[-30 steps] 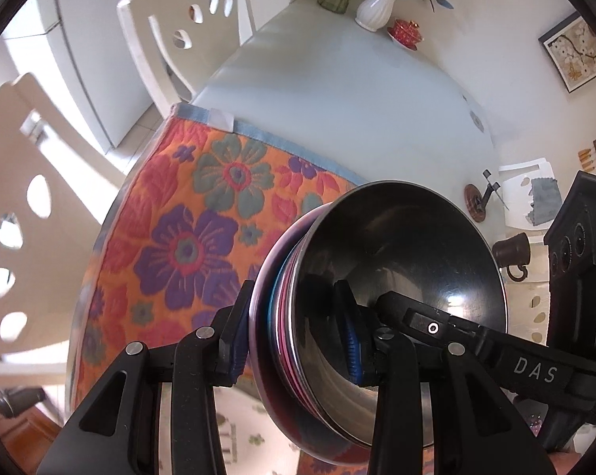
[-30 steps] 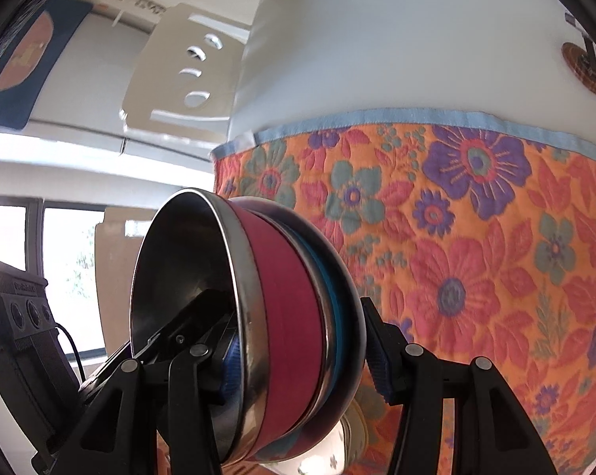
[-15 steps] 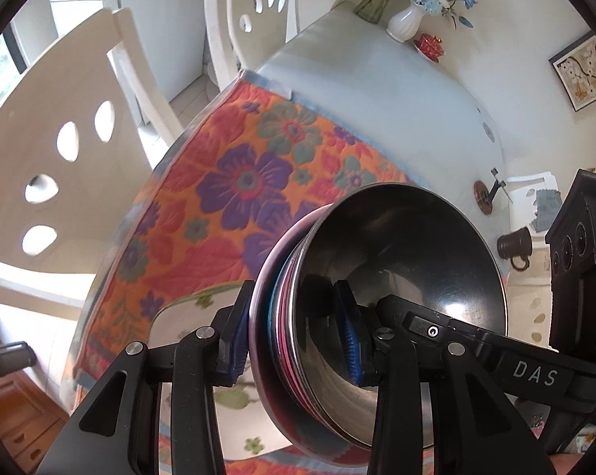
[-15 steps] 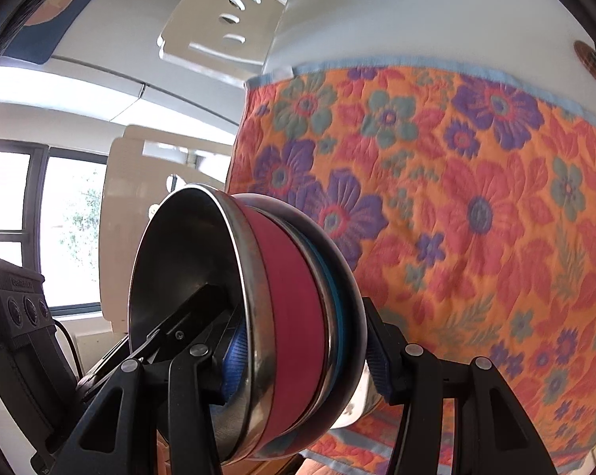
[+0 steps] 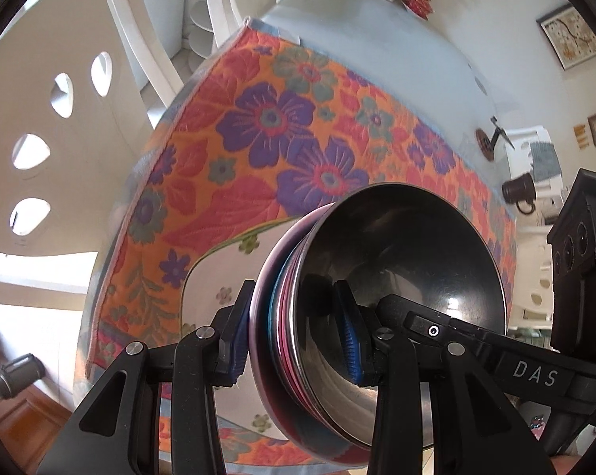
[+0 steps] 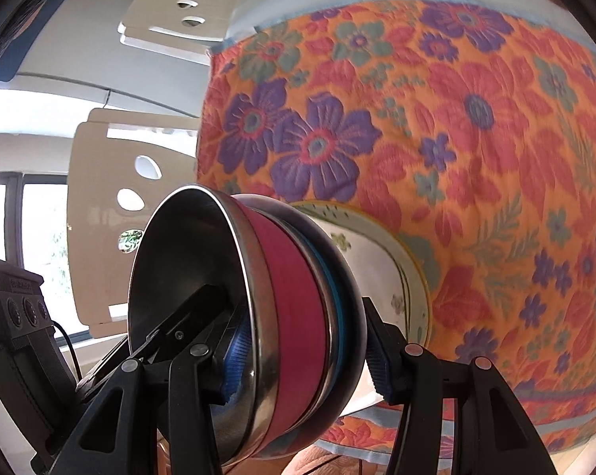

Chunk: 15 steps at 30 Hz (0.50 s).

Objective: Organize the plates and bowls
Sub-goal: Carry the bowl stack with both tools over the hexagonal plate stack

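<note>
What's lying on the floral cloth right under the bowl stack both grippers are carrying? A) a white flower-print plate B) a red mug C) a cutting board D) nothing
A: a white flower-print plate lies on the orange floral cloth directly beyond the nested metal bowls, which the left gripper and the right gripper each clamp at the rim.
</note>
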### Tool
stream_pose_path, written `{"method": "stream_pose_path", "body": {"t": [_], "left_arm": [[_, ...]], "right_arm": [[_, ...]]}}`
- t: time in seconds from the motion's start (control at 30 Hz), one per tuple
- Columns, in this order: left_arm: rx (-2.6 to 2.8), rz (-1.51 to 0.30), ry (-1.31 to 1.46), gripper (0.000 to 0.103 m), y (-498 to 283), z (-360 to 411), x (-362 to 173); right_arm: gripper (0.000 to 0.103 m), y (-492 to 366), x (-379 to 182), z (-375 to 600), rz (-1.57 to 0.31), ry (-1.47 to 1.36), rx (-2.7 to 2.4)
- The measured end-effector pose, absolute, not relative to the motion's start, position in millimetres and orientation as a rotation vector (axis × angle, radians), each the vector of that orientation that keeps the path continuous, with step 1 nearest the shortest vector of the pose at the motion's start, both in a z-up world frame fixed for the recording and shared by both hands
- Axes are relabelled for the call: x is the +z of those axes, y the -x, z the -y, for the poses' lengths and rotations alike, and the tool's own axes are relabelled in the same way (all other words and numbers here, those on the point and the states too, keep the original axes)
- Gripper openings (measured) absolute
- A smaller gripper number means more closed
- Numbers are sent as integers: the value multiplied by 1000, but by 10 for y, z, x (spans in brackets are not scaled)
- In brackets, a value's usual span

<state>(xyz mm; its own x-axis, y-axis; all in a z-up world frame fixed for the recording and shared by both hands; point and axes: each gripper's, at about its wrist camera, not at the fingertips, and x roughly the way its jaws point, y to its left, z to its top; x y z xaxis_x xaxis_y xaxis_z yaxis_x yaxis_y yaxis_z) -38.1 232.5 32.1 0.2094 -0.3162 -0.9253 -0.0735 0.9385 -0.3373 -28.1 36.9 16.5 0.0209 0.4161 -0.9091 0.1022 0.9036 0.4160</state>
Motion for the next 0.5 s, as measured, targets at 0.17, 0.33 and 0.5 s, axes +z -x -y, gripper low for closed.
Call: {"method": "stream_pose_path", "body": {"t": [0.17, 0.33, 0.5], "left_arm": [[-203, -1365, 315, 34, 447, -2371, 202], [-228, -1351, 292, 34, 496, -2391, 141], [-232, -1356, 292, 34, 529, -2430, 53]], "right_arm": [[50, 409, 47, -404, -1541, -441, 212], [50, 511, -26, -428, -1524, -456, 192], [50, 576, -66, -449, -1504, -458, 171]]}}
